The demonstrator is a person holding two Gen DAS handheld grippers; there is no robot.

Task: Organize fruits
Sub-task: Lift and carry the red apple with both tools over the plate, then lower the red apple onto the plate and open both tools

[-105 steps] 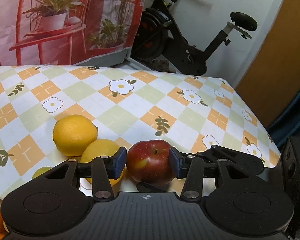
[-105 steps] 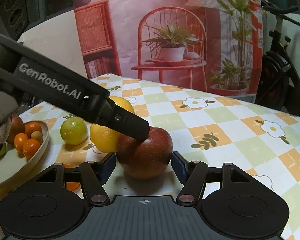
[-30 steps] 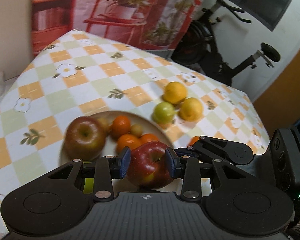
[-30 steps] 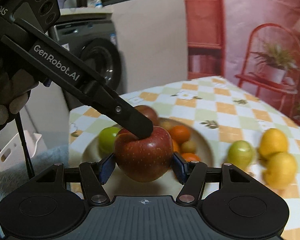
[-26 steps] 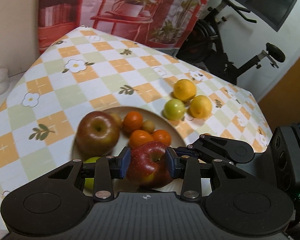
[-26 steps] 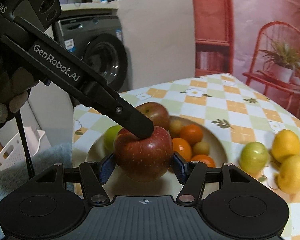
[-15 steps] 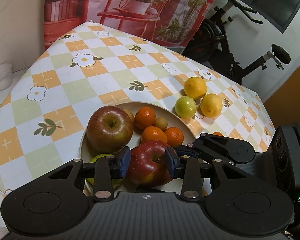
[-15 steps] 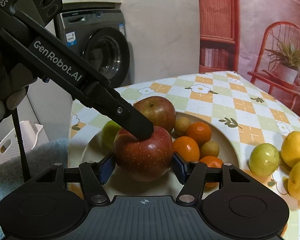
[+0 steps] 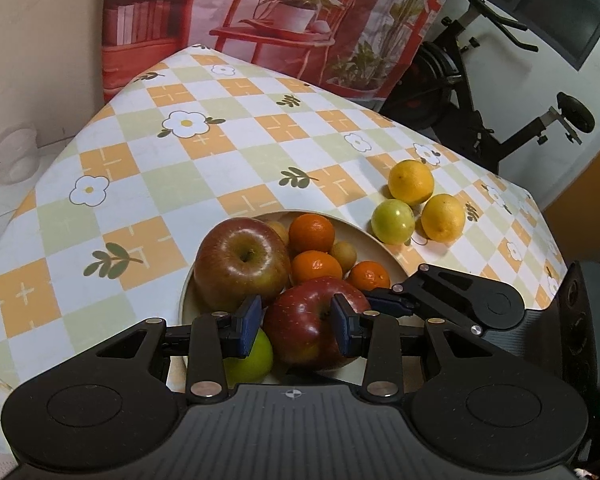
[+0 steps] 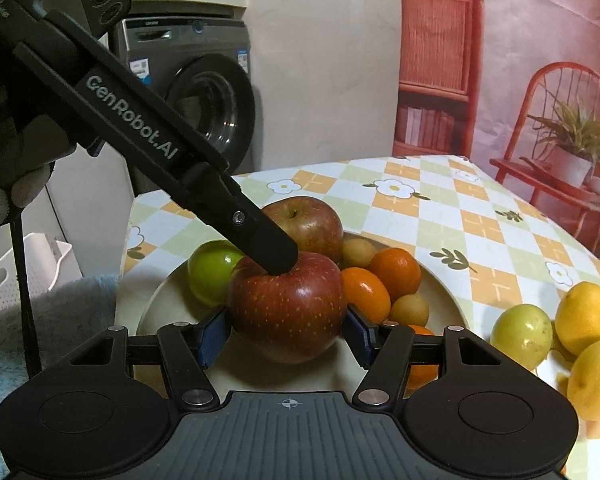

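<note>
Both grippers hold one red apple [image 9: 300,340] [image 10: 286,304] low over the near side of a cream plate [image 9: 376,240] [image 10: 448,292]. My left gripper [image 9: 296,322] is shut on it, blue pads on either side. My right gripper [image 10: 286,334] is shut on its flanks. In the right wrist view a left finger [image 10: 268,248] presses the apple's top. The right fingers [image 9: 392,300] reach in from the right in the left wrist view. The plate holds a second apple [image 9: 240,268] [image 10: 304,220], a green fruit [image 10: 210,276] and several small oranges [image 9: 312,232]. Whether the held apple rests on the plate is hidden.
Two lemons [image 9: 412,182] [image 10: 586,316] and a yellow-green fruit [image 9: 392,222] [image 10: 522,336] lie on the checked tablecloth right of the plate. The plate sits near the table's left corner. A washing machine [image 10: 212,92], a white basket [image 10: 4,280] and an exercise bike [image 9: 480,92] stand around the table.
Both grippers carried the red apple down and in over the plate, so the plate's fruit looms larger and nearer. Both grips on the apple stayed the same.
</note>
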